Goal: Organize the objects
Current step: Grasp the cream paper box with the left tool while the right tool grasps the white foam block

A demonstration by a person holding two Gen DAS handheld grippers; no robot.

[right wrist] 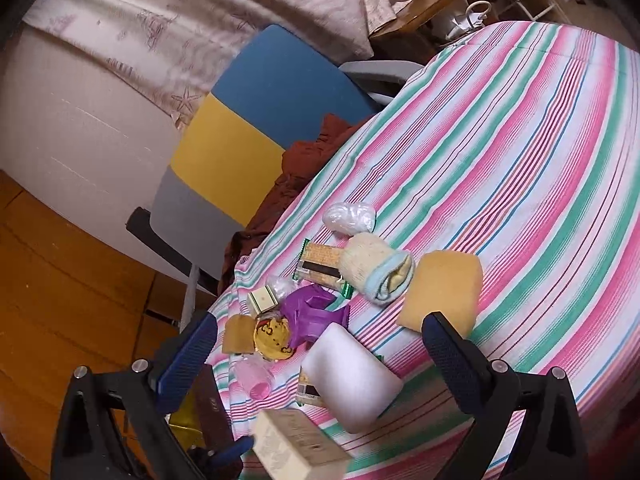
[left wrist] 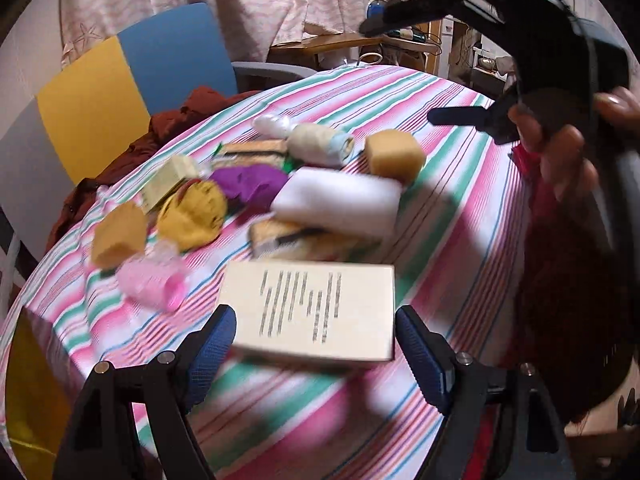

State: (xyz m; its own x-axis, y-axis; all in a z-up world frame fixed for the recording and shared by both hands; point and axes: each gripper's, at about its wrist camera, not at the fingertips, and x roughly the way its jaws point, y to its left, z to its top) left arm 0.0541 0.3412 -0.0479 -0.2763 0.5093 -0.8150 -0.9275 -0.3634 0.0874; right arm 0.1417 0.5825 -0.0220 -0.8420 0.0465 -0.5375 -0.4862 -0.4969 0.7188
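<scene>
Left gripper (left wrist: 316,344) fingers spread wide on either side of a cream printed box (left wrist: 316,312), apparently not pinching it; contact hard to judge through the blur. Box at the near edge of the counter (left wrist: 460,208), under a striped cloth. Right gripper (right wrist: 320,360) fingers also wide apart, holding nothing, hovering above the pile, gripped by a hand (left wrist: 560,160) in the left view.

Beyond the box: a white foam block (right wrist: 352,376) lying partly on a snack packet, a pink roll (right wrist: 256,380), a yellow patterned bundle (right wrist: 274,338), a purple bag (right wrist: 312,312), a rolled sock (right wrist: 380,272) and a tan sponge (right wrist: 444,292), all bunched close, several touching. Chair (right wrist: 256,136) at the far side.

Likely step: taking up the box as the sorting begins, nothing visibly grouped. Next move calls for closing squarely on the box's long sides, then lifting clear of the foam block.
</scene>
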